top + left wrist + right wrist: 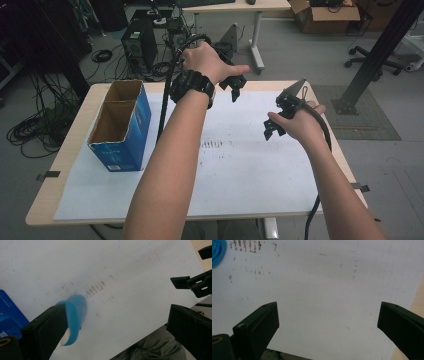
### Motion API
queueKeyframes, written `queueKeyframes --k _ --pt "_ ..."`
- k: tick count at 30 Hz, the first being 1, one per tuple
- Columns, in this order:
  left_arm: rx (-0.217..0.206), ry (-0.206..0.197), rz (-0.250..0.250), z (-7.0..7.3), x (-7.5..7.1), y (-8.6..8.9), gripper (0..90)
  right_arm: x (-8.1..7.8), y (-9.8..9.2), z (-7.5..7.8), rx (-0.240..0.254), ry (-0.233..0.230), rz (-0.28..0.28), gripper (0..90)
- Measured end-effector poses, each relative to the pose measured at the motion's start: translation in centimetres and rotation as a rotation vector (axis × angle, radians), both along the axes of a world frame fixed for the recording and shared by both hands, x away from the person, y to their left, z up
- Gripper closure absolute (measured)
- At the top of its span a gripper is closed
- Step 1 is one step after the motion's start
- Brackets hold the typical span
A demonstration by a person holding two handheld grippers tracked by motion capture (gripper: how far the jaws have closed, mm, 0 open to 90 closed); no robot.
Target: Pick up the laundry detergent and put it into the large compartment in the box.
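My left gripper hangs over the far middle of the white paper sheet, held by a hand with a black watch. Its jaws stand wide apart and open. A blurred blue object with a white end shows just beside its left jaw, over the paper; no pad presses on it, and I cannot tell whether it rests on the sheet. The same blue object sits at the top left corner of the right gripper view. My right gripper is open and empty above the paper's right side.
An open-topped blue cardboard box stands on the table's left part. Dark smudge marks cross the middle of the paper. Beyond the table are a computer tower, floor cables, a slanted black post and another desk.
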State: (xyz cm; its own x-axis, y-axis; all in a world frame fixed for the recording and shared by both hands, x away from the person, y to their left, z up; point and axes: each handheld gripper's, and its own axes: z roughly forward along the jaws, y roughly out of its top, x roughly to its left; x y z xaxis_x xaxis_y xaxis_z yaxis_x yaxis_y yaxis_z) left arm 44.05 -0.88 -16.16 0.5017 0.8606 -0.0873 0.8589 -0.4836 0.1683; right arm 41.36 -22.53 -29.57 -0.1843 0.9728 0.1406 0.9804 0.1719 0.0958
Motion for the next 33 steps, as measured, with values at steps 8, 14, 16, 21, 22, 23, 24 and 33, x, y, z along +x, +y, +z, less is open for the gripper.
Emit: queueKeyframes --k 8,14,16,21,22,23,24,33 --pt "0.007 0.002 -0.015 0.0 0.0 0.0 3.8 -0.1 0.0 0.0 0.003 0.003 0.0 4.0" --pt "0.02 0.0 -0.017 0.0 0.1 0.3 3.8 0.0 0.3 -0.1 0.004 -0.004 0.003 3.9" --pt "0.02 0.0 -0.012 -0.1 0.1 0.3 3.8 0.0 0.4 -0.1 0.007 -0.006 0.005 3.8" --pt "0.028 -0.006 -0.018 0.3 0.2 0.8 3.9 0.0 0.5 -0.1 0.003 -0.004 0.012 3.8" --pt "0.027 -0.009 -0.017 0.4 0.2 1.1 3.9 0.0 0.5 -0.1 0.004 -0.002 0.013 4.0" --pt "0.029 -0.009 -0.018 0.5 0.2 1.3 3.9 0.0 0.5 -0.1 0.005 -0.003 0.014 4.0" --pt "0.029 -0.009 -0.018 0.5 0.2 1.3 3.9 0.0 0.5 -0.1 0.005 -0.003 0.014 4.0" --pt "0.05 -0.02 0.005 0.8 0.3 3.3 3.9 -0.1 0.5 -0.1 0.006 -0.003 0.012 3.9"
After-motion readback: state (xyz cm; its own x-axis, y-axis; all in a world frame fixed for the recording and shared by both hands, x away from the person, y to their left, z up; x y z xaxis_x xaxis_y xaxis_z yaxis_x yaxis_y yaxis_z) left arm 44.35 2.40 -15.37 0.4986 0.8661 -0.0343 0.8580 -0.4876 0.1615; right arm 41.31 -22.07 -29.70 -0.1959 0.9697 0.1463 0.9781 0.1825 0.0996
